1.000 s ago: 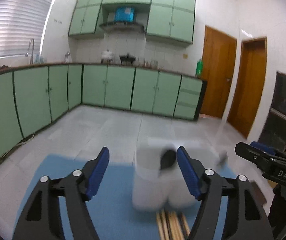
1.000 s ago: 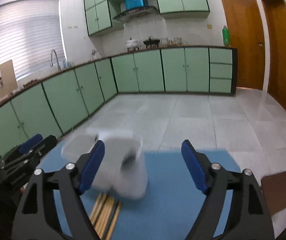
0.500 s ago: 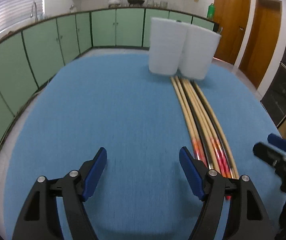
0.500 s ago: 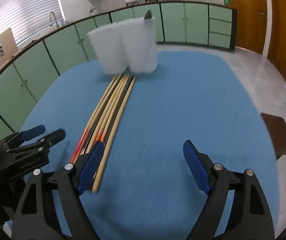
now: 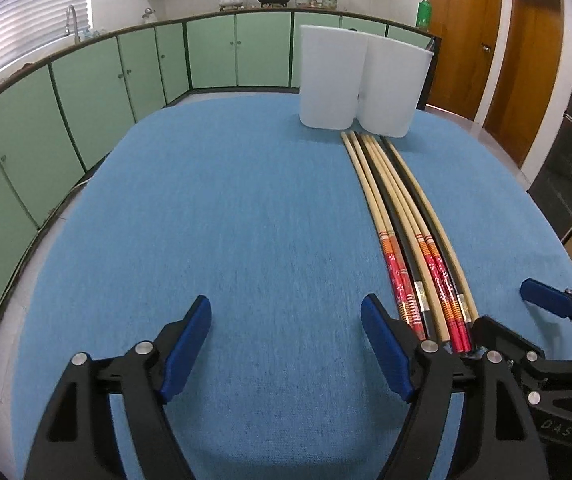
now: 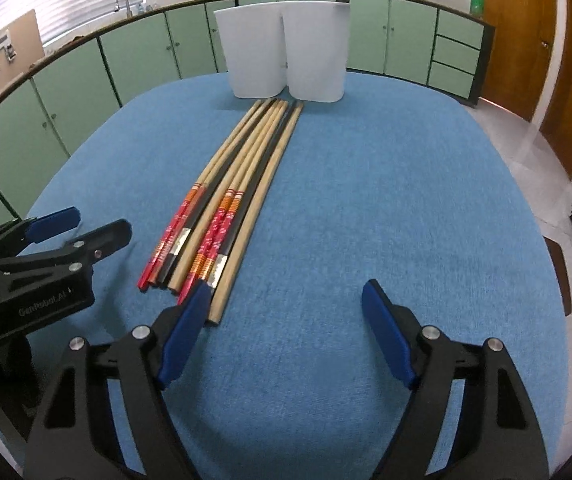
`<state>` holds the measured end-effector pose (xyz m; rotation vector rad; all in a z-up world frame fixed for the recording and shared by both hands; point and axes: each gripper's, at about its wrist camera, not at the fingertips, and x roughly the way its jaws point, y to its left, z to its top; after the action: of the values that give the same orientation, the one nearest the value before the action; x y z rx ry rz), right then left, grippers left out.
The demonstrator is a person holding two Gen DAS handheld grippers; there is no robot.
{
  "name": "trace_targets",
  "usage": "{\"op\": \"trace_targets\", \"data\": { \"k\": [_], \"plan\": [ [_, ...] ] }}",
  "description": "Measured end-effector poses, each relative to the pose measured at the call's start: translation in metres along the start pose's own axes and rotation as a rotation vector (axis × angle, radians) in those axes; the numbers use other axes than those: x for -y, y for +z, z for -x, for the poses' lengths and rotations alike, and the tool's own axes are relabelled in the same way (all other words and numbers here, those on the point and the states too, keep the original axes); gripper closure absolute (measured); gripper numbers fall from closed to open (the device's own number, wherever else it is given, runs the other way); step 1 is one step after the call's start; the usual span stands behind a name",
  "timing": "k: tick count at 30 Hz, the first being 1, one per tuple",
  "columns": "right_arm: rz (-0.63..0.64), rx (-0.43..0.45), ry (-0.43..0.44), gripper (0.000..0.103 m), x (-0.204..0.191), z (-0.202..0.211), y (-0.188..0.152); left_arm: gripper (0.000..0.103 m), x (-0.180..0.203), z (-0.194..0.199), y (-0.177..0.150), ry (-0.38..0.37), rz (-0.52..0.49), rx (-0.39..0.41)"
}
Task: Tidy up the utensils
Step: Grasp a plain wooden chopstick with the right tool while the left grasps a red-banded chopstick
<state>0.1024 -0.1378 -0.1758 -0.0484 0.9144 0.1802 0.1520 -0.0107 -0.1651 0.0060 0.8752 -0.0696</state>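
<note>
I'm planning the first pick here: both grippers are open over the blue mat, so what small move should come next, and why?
Probably shift the right gripper left over the near ends of the chopsticks. Its jaws are open and empty, its left finger already beside the outermost plain stick, while the white holder stands at the far tips.

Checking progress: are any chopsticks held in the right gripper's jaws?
No, the right gripper is open and empty beside the wooden chopsticks.
</note>
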Motion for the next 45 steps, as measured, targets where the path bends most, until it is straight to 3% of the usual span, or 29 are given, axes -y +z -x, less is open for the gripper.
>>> {"op": "trace_targets", "data": {
  "k": [5, 10, 14, 18, 27, 32, 37, 42, 45],
  "plan": [
    [-0.037, 0.021, -0.052, 0.033, 0.013, 0.004, -0.001, 0.026, 0.0, 0.002, -0.003, -0.005, 0.004, 0.003],
    [-0.004, 0.015, 0.039, 0.056, 0.008, 0.003, -0.005, 0.024, 0.002, 0.006, -0.005, 0.013, 0.004, 0.014],
    [0.028, 0.009, 0.041, 0.082, -0.001, 0.004, -0.006, 0.022, 0.002, 0.008, -0.006, 0.014, 0.005, 0.022],
    [0.005, 0.008, 0.053, 0.096, 0.004, 0.003, -0.005, 0.022, 0.006, 0.009, -0.006, 0.006, -0.008, 0.026],
    [-0.064, 0.016, 0.036, 0.097, 0.021, 0.004, -0.006, 0.022, 0.022, 0.012, -0.008, -0.079, -0.066, 0.025],
    [-0.074, 0.015, 0.034, 0.097, 0.025, 0.004, -0.007, 0.022, 0.028, 0.005, -0.008, -0.065, -0.094, -0.011],
    [-0.074, 0.014, 0.038, 0.097, 0.025, 0.004, -0.008, 0.02, 0.013, 0.002, -0.007, -0.066, -0.034, -0.03],
    [-0.071, 0.014, 0.035, 0.096, 0.025, 0.004, -0.008, 0.02, -0.004, 0.004, -0.007, 0.009, 0.031, -0.028],
    [-0.065, 0.014, 0.038, 0.096, 0.026, 0.004, -0.009, 0.02, -0.003, 0.008, -0.008, -0.012, 0.023, -0.017]
  ]
}}
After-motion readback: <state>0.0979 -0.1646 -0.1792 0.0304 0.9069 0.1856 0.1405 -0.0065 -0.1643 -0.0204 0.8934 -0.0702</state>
